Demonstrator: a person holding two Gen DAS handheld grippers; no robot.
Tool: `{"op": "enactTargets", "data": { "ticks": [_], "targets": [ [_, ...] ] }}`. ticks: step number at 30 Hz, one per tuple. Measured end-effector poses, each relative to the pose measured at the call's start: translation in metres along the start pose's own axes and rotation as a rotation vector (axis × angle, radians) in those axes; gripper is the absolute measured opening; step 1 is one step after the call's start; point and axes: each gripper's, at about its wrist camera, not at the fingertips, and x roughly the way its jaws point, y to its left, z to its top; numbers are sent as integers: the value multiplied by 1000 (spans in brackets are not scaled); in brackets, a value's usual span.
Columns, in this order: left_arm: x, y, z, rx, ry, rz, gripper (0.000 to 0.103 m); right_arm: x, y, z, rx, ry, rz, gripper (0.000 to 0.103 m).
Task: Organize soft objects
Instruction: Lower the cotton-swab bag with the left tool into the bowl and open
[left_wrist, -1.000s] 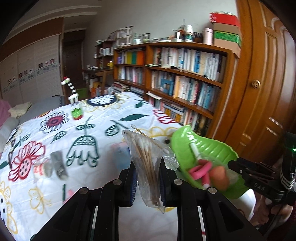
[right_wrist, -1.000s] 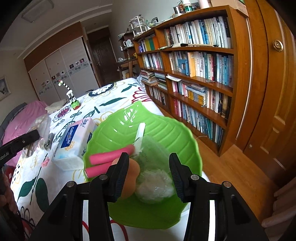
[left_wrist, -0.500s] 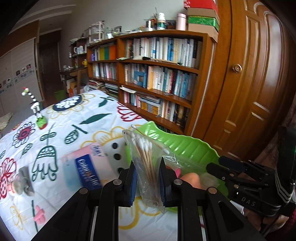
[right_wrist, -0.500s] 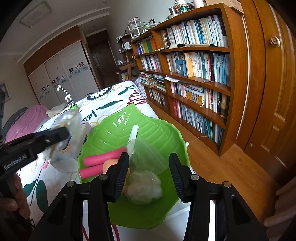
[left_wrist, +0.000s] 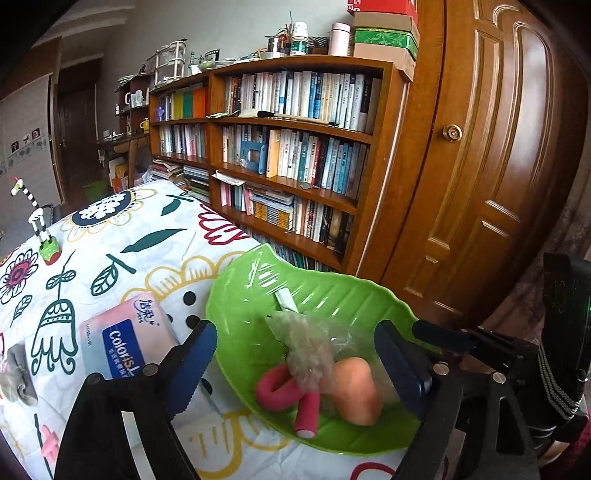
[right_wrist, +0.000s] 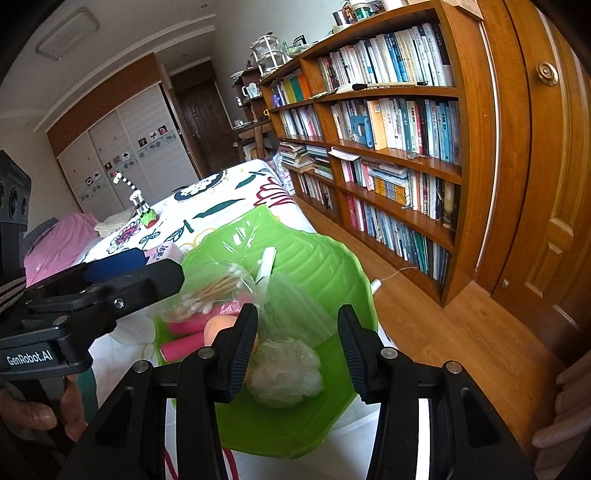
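The left gripper (left_wrist: 295, 354) is opening wide, its fingers clear of the bag of cotton swabs (left_wrist: 310, 354) lying between them in the green dish (left_wrist: 258, 295). The right gripper (right_wrist: 297, 347) stands half open around a bag of cotton (right_wrist: 284, 369), not pressing it. Beyond the left gripper lies a tissue pack (left_wrist: 122, 347).

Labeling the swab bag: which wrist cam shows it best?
Right wrist: the cotton swab bag shows its sticks and white tips clearly, lying in the green leaf tray. In the left wrist view it is a motion-blurred smear between the opening left tongs.
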Motion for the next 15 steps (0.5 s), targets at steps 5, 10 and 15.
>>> {"op": "enactTargets", "data": {
  "ticks": [5,10,15],
  "targets": [
    [0,8,-2,-23,10,27,90,-1,0,0,-1,-1,-1,47],
    [-4,14,-3,-44,12,42,90,-1,0,0,-4,-1,2,47],
    [-8,20,-6,-60,11,57,93,-1,3,1,-11,-2,7,47]
  ]
}}
